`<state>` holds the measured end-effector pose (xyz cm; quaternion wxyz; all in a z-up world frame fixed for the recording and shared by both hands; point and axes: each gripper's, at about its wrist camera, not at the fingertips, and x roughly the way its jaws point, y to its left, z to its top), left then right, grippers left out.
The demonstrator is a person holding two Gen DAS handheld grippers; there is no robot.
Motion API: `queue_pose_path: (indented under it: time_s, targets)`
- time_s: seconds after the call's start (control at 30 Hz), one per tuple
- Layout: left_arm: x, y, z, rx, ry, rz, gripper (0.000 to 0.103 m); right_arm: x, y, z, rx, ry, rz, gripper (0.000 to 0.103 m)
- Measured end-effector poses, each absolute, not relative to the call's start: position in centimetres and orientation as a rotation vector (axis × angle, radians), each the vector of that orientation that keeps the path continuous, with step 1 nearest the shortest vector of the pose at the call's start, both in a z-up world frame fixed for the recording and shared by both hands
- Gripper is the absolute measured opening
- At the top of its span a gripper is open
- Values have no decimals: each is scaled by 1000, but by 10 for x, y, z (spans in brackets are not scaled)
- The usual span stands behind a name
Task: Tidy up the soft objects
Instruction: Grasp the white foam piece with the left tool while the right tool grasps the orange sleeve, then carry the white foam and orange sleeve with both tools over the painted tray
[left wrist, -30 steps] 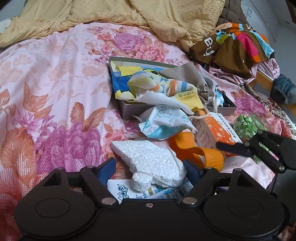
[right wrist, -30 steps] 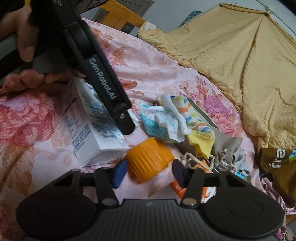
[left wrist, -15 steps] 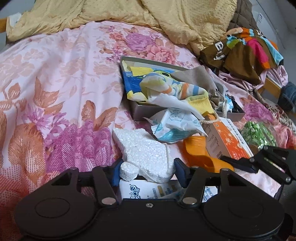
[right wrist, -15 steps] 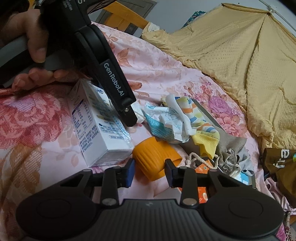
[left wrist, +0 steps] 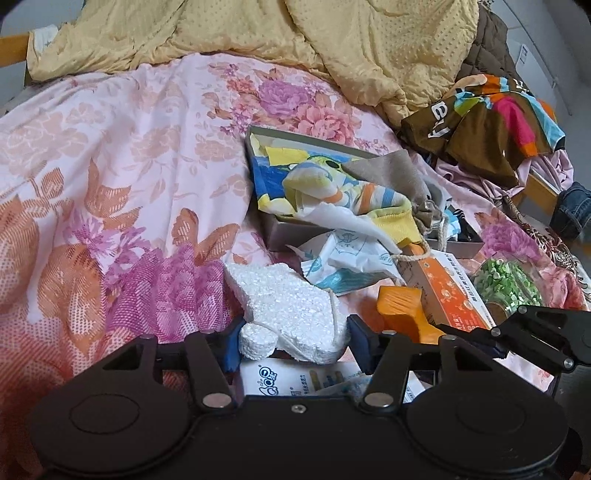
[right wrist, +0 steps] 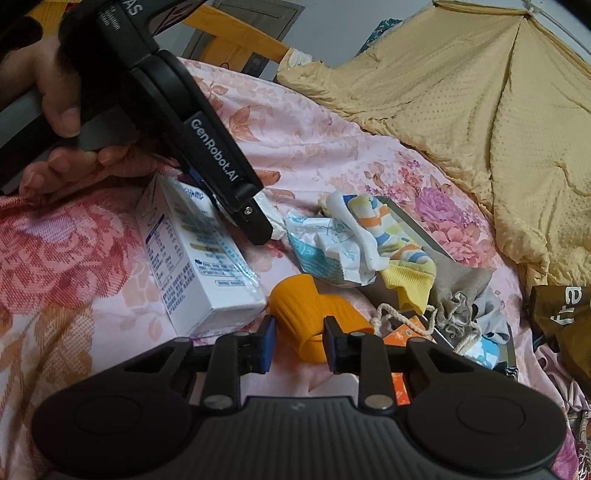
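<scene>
A white foam chunk (left wrist: 291,310) lies on the floral bedsheet, and my left gripper (left wrist: 295,343) is shut on it, both blue pads against its sides. In the right wrist view that gripper reaches in from the upper left, held by a hand (right wrist: 55,96). My right gripper (right wrist: 298,343) has an orange ribbed soft piece (right wrist: 306,310) between its pads. Its jaws are closing, and both pads touch and squeeze the piece. The same orange piece (left wrist: 400,306) shows to the right of the foam in the left wrist view.
A white milk carton (right wrist: 195,258) lies under the left gripper. Behind are a crumpled wrapper (left wrist: 343,262), an orange box (left wrist: 450,291), a green bag (left wrist: 502,288) and a grey tray (left wrist: 280,236) holding a striped sock (left wrist: 351,192) and grey pouch (left wrist: 391,173). A yellow blanket (left wrist: 258,33) covers the far side.
The left jaws came in from wide apart onto the foam chunk. The right jaws narrowed step by step around the orange piece, which now looks pinched.
</scene>
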<state>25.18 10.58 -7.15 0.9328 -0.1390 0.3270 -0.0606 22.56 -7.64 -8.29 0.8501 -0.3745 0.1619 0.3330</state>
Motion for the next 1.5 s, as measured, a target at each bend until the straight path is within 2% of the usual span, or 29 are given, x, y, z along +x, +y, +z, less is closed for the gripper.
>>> queue_pose_path:
  time_s: [0.17, 0.87, 1.1, 1.5]
  targets:
    - [241, 102, -66, -273, 637, -131, 58, 224, -78, -77, -772, 325, 706, 24]
    - [215, 77, -30, -246, 547, -156, 58, 218, -98, -37, -652, 173, 640, 20]
    - [238, 74, -16, -246, 524, -149, 58, 245, -113, -25, -578, 160, 578, 20]
    - [330, 46, 3, -243, 494, -165, 58, 328, -150, -7, -435, 152, 472, 20]
